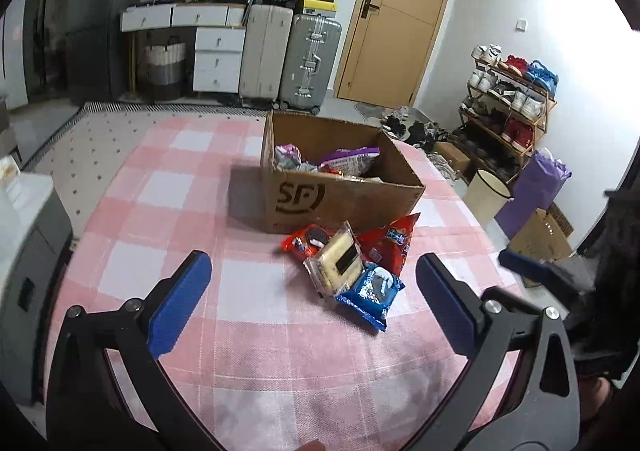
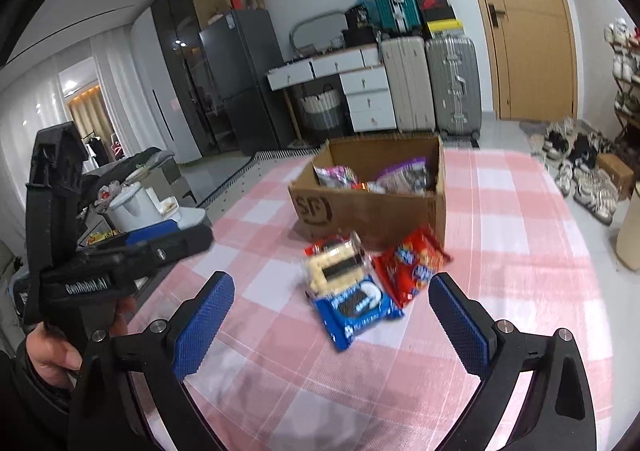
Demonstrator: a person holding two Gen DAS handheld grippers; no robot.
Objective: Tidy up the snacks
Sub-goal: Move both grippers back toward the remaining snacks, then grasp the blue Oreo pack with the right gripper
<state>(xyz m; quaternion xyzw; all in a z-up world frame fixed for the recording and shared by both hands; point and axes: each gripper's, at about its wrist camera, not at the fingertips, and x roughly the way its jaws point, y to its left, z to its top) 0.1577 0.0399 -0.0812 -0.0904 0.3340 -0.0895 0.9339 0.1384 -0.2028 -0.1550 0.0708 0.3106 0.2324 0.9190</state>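
Left wrist view showed the left gripper with its jaws spread wide over the pink-and-white checked tablecloth, nothing between the blue pads. Ahead of it, slightly right of centre, lay a small pile of snacks just in front of an open cardboard box printed with "SF": a red Oreo packet at the left, a clear-wrapped pale wafer pack lying across it, a blue Oreo packet nearest the gripper, and a red snack bag at the right, its top corner against the box. Inside the box sat more packets, among them a purple bag. At the far right edge the right gripper entered, only one blue pad clear. Right wrist view, partly blurred, had the left gripper at the far left, gripped by a hand. The right gripper also stood spread and empty, with the pile lying beyond its fingertips: the wafer pack on top, the blue Oreo packet below it, the red snack bag to the right, and the box behind them.
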